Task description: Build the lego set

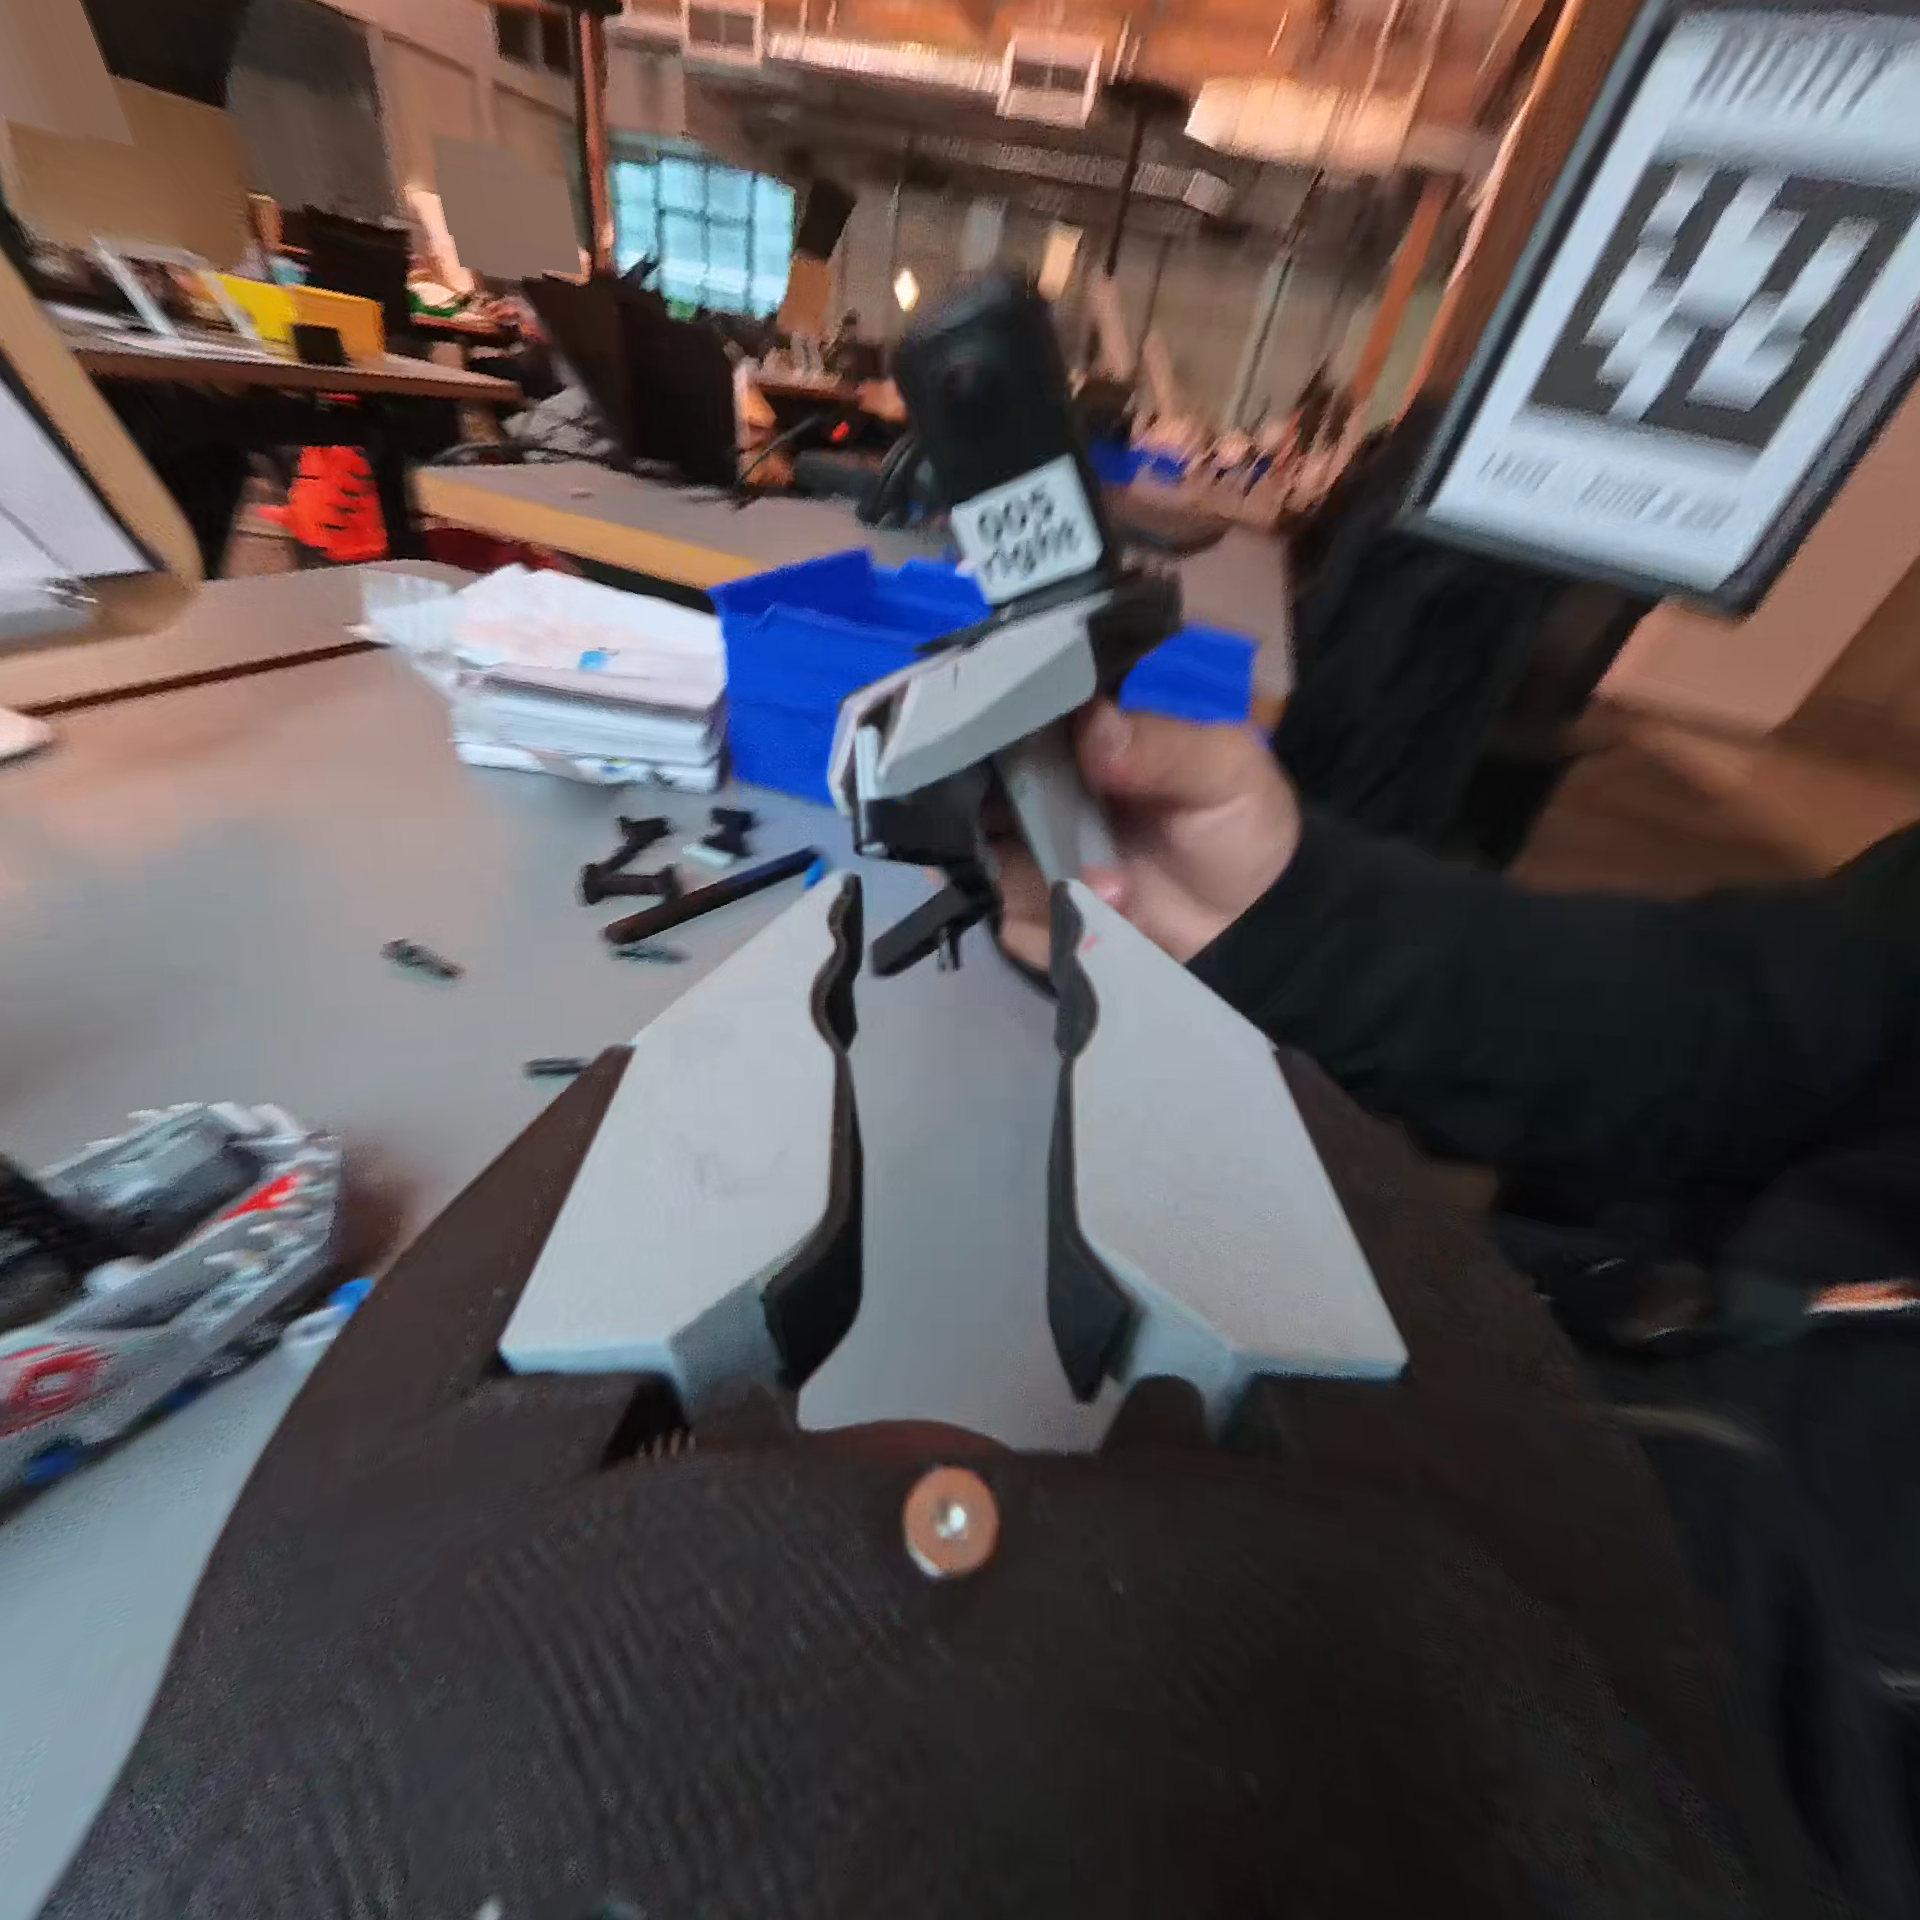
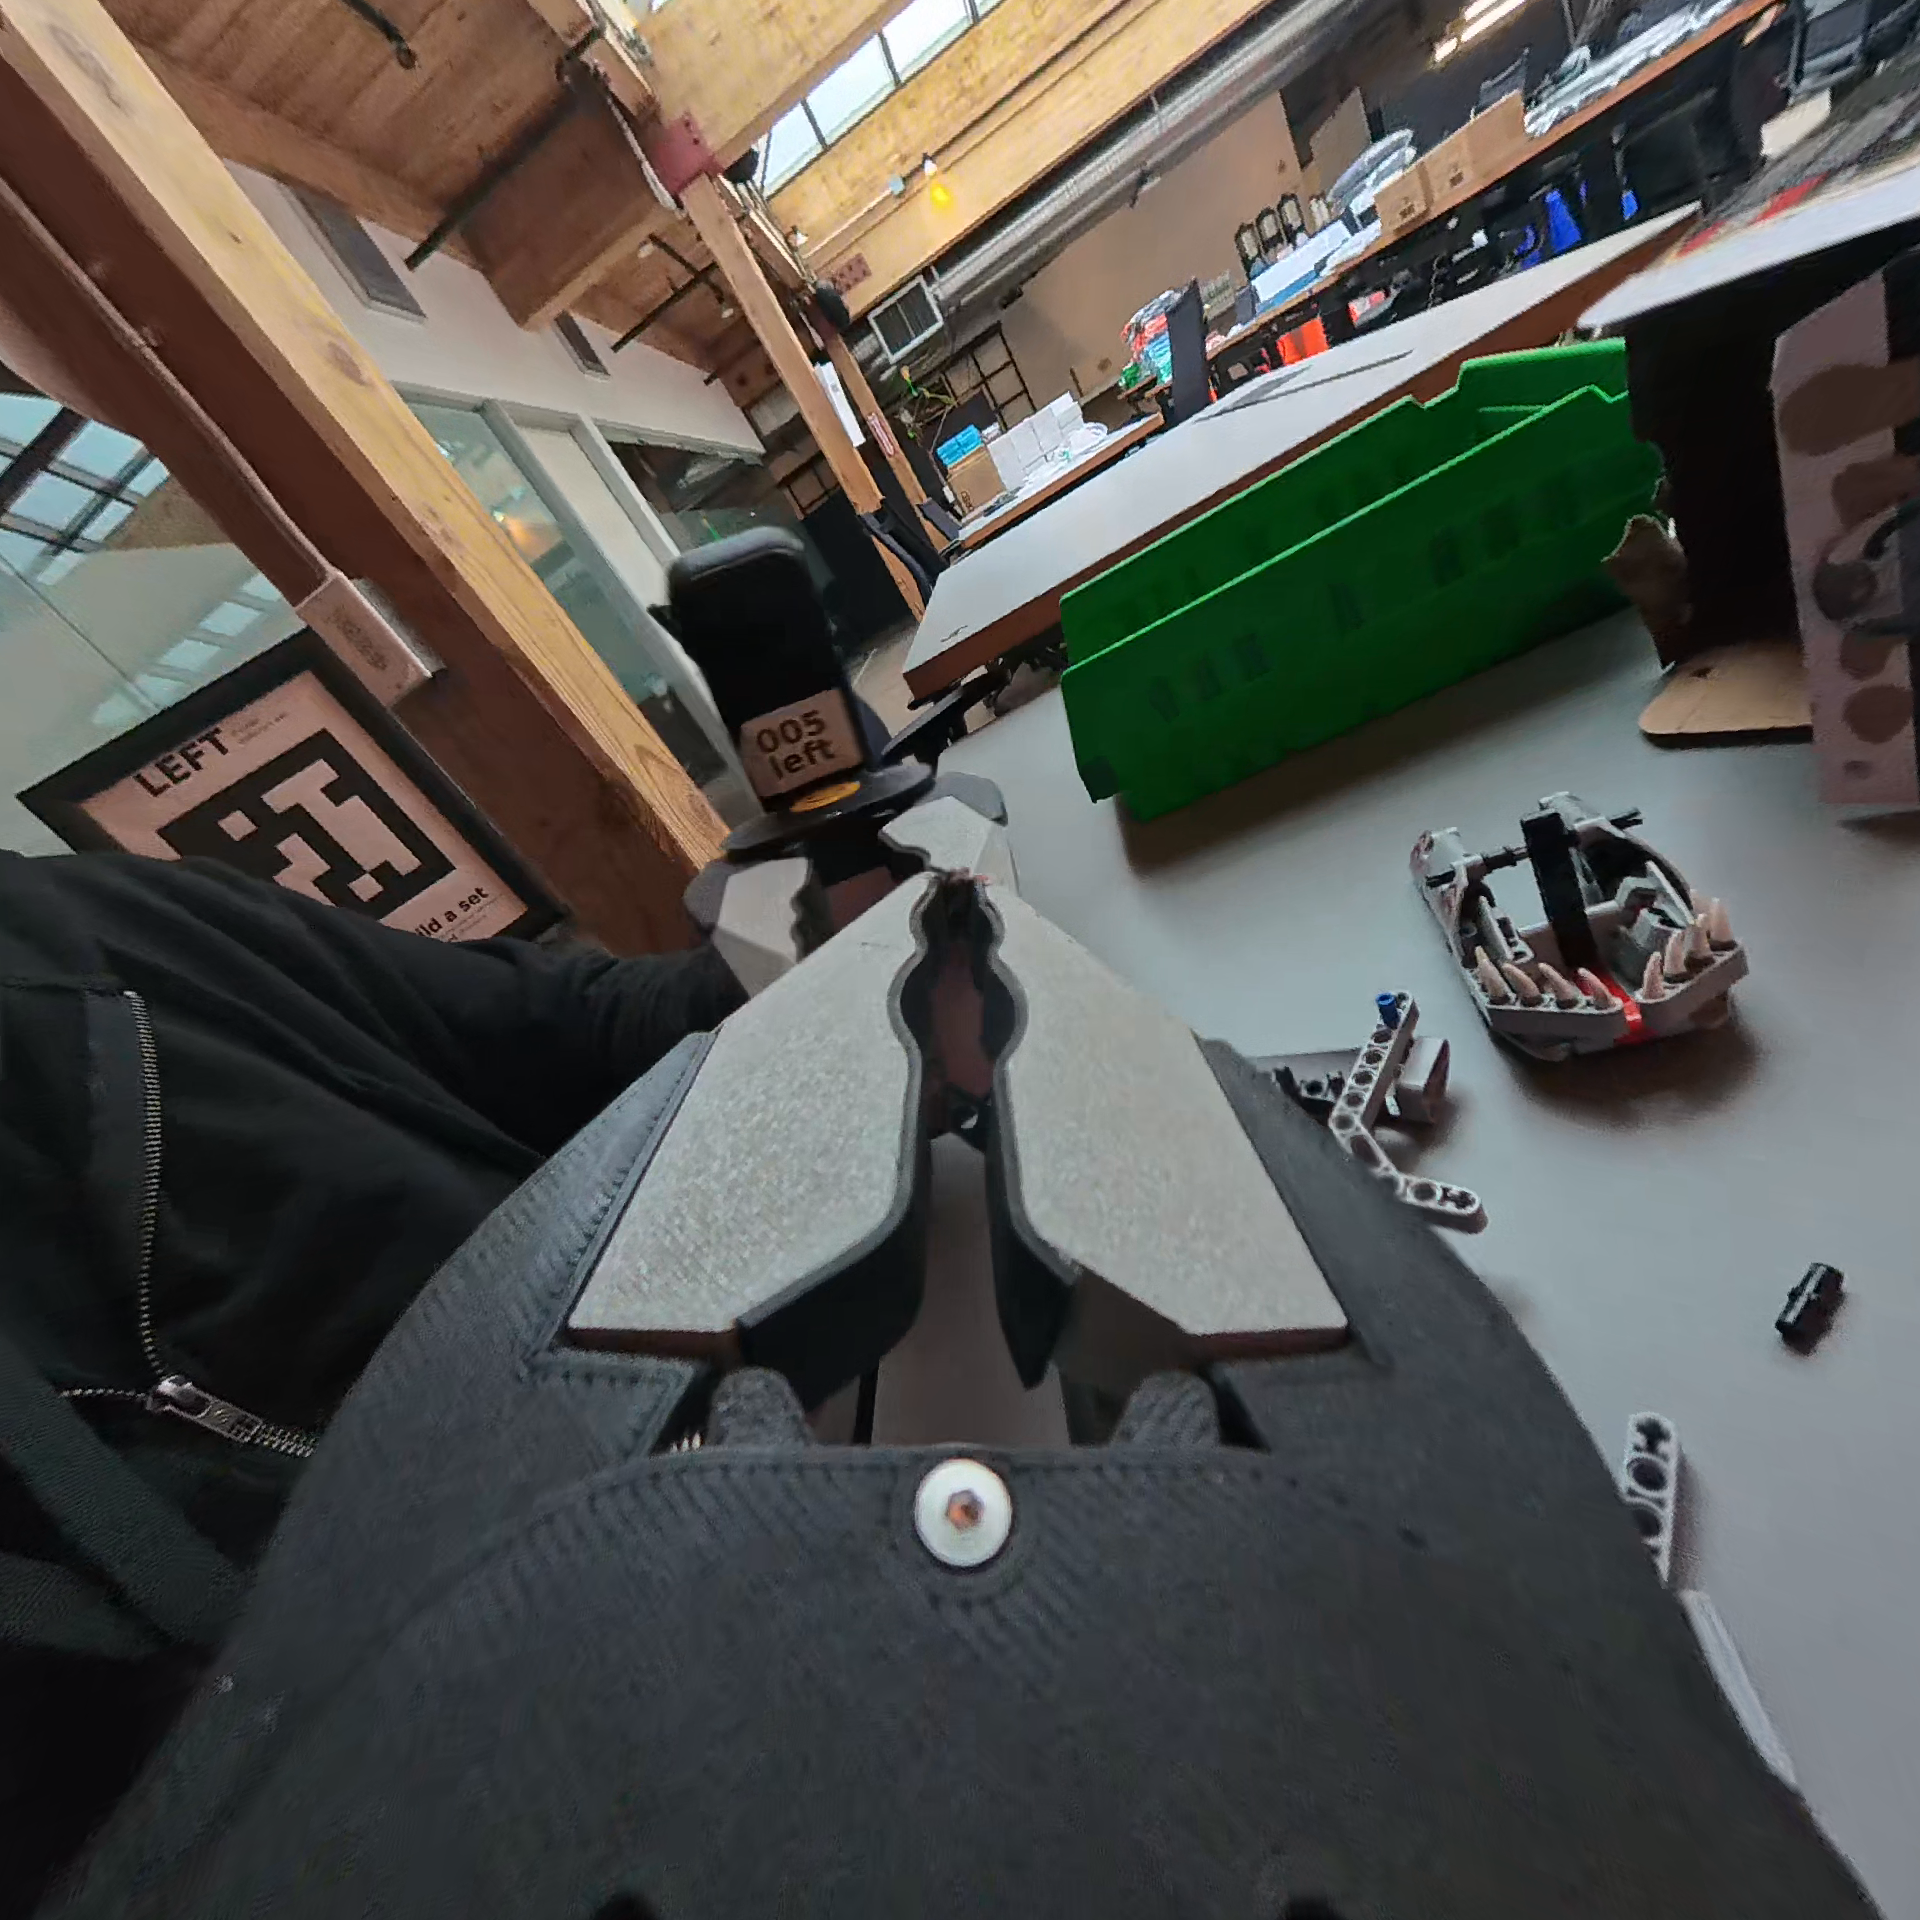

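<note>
Grey tongs face each other above the table, mid-handover of one small dark Lego piece.

My right gripper seems pinched on that piece; my left gripper stands apart, empty. Next, I judge, the left must close around it squarely. The toothed grey-and-red build lies at three o'clock, a grey beam nearer.

- Left gripper: grey fingers, wavy black pads, ribbed dark body, one round screw.
- Right gripper: the same build.
- Black sleeve; black zipped jacket.
</note>
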Available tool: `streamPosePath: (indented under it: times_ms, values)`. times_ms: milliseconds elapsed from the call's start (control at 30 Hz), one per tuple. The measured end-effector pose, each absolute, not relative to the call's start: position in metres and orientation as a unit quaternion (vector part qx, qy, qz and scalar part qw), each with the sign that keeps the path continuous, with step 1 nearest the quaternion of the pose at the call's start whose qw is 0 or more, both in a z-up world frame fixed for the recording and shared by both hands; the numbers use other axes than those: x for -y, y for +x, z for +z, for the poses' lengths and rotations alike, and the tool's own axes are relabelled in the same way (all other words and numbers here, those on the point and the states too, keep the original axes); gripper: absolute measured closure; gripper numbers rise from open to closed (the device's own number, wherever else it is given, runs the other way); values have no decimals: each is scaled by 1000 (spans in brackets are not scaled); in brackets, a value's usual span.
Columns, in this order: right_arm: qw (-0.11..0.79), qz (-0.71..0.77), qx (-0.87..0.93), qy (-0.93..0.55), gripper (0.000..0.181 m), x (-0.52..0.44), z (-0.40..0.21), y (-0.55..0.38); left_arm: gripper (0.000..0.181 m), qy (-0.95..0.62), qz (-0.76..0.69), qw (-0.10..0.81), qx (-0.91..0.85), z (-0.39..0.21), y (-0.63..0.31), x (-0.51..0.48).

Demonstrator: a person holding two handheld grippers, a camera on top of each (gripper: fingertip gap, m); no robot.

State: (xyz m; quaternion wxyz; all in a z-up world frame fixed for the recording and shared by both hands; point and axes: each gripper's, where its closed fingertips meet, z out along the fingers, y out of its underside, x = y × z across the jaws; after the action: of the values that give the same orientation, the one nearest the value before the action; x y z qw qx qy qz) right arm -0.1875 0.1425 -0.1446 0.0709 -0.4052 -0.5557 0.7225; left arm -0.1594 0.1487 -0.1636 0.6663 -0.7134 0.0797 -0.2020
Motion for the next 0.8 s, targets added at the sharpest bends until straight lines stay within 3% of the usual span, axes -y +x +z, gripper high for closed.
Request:
streamPosePath:
  times_ms: [167,200,333,533,633,800]
  values:
    - [116,729,559,-378,181,-134,-135,-186,161,-676,-342,652,-23,-152,-153,-146]
    - [123,730,561,-371,181,-131,-133,-185,172,-667,-349,658,-20,-150,-153,-145]
    - [159,717,578,-355,181,-131,-129,-182,175,-660,-332,673,-36,-146,-153,-141]
    - [374,447,731,-354,176,-160,-169,-189,176,-786,-142,594,-98,-181,-172,-144]
    - [490,296,760,-307,169,-168,-175,-191,176,-817,-123,555,-101,-196,-174,-143]
    - [497,237,791,-265,167,-149,-192,-191,176,-840,-120,519,-104,-212,-173,-142]
